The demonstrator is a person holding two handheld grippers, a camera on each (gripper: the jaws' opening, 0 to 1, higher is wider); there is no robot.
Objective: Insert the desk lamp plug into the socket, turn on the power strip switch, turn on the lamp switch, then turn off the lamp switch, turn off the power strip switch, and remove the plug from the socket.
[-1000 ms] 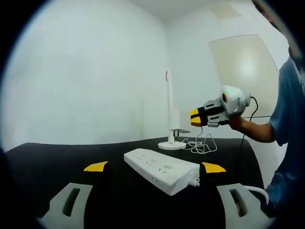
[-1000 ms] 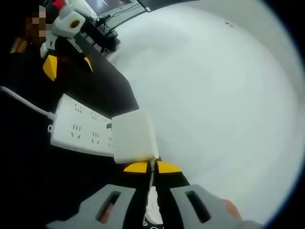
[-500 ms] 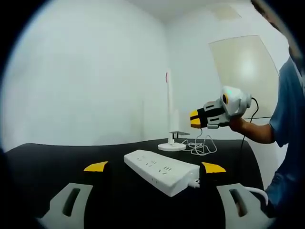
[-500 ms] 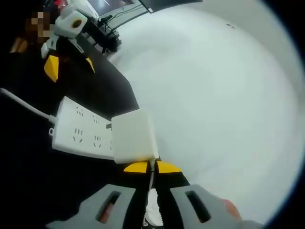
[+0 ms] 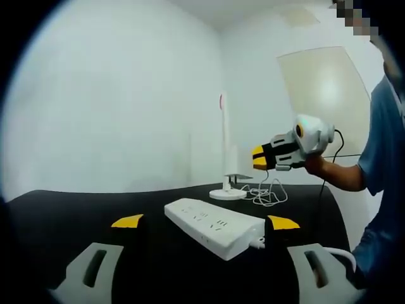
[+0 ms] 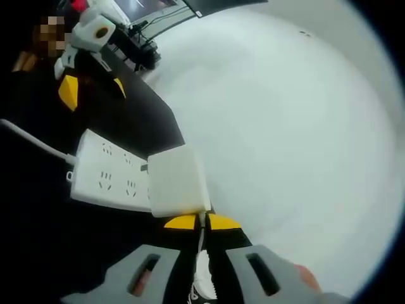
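Almost nothing has changed over the last second: the right gripper (image 6: 202, 221) still pinches the lamp's white plug block (image 6: 178, 182) between nearly closed yellow tips, the cord (image 6: 201, 253) running back between them. In the right gripper view the plug has crept only slightly against the power strip (image 6: 107, 178), which lies just past and left of the tips. The plug looks raised and not seated, so my read is the insert step is pending, with alignment in progress; whether it touches the strip cannot be told.

The left gripper (image 5: 205, 222) stays spread wide and empty, low over the table (image 5: 63, 209), with the power strip (image 5: 215, 227) lying between and just beyond its tips. It has not shifted. The right gripper (image 5: 269, 155) hangs in the air beyond and right of those tips, above the strip, held by a hand (image 5: 314, 163) with a blue sleeve (image 5: 386, 139) behind it.

Further out stands the desk lamp (image 5: 224, 152), upright on its round base, with loose white cord (image 5: 269, 193) coiled just beside it.

The surface is a black tabletop, mostly bare. The room has plain white walls, a pale door panel (image 5: 323, 101) at far right, and dark equipment on a bench at top left of the right gripper view.
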